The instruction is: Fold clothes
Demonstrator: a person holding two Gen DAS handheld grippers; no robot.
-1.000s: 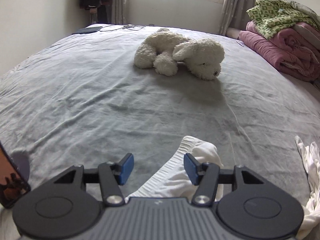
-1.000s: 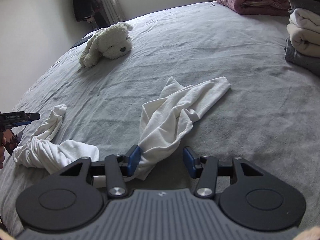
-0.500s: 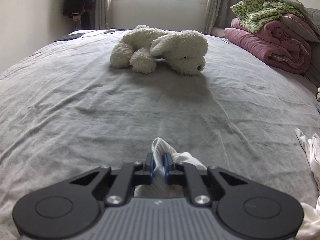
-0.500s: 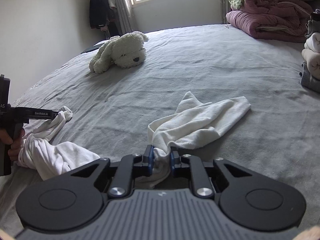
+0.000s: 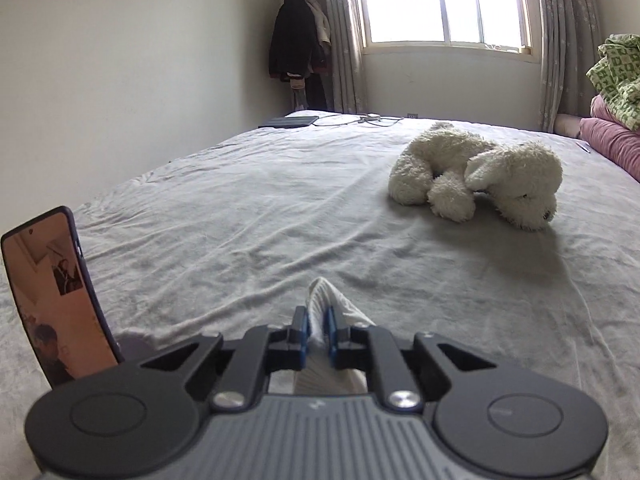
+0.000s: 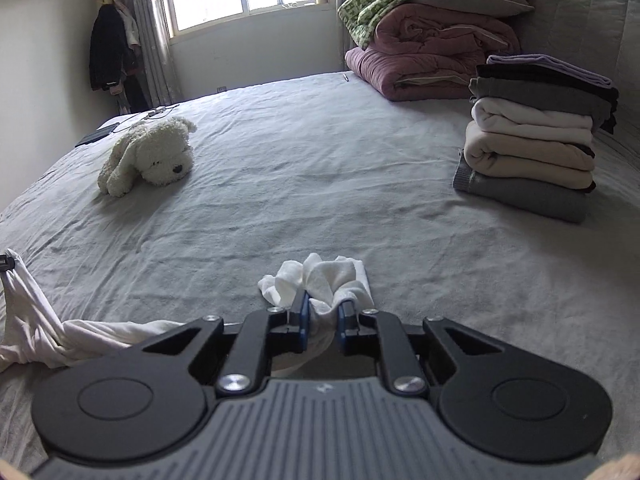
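Observation:
A white garment lies on the grey bed sheet (image 5: pixel 248 216). My left gripper (image 5: pixel 315 330) is shut on a ribbed white edge of the garment (image 5: pixel 320 298), which sticks up between the blue pads. My right gripper (image 6: pixel 323 320) is shut on a bunched white part of the same garment (image 6: pixel 328 276), held off the bed. In the right wrist view the rest of the garment (image 6: pixel 44 332) trails left toward the left gripper, whose tip shows at the left edge. How much cloth hangs below each gripper is hidden.
A white plush dog (image 5: pixel 480 172) (image 6: pixel 148 156) lies mid-bed. A stack of folded clothes (image 6: pixel 536 136) stands at the right, rolled pink and green quilts (image 6: pixel 432 40) behind it. A phone (image 5: pixel 56 300) stands at the left. A dark device with cables (image 5: pixel 288 121) lies near the window.
Both grippers were open a second ago and closed on the white garment. They have since lifted, pulling the cloth up off the bed and bunching it.

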